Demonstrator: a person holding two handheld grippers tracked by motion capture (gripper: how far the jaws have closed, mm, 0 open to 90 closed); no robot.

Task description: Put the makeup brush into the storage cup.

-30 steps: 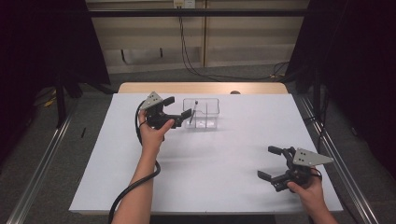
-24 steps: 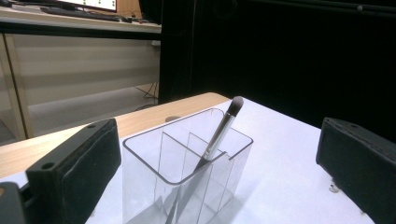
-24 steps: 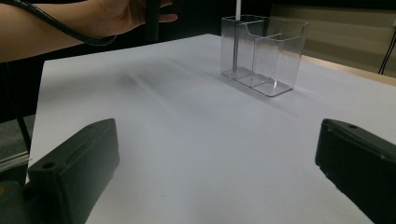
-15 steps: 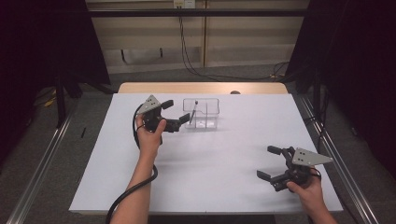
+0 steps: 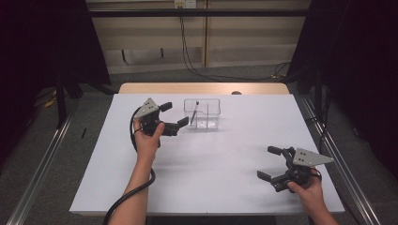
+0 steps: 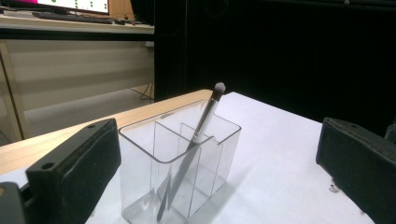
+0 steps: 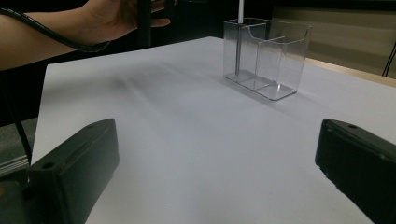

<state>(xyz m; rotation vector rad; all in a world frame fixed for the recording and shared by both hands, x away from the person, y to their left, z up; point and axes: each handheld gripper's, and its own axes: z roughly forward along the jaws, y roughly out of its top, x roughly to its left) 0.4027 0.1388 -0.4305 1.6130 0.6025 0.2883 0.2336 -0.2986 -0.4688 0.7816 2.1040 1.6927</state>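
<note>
High view overhead; tool views low, sharing clear organizer [image 5: 202,114].

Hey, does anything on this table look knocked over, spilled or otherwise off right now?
Nothing stands out. The clear organizer stands upright on the white table, undamaged. The brush leans inside one compartment, head up, which looks normal. The left gripper is open beside the organizer; the right gripper is open over bare table.

Overhead light, white table [image 5: 225,159] bright, surroundings dark. Soft shadows under both hands; faint glare on clear organizer [image 7: 266,56]. Gripper views: near jaws slightly soft, bg past table underexposed, no obvious edge distortion.
</note>
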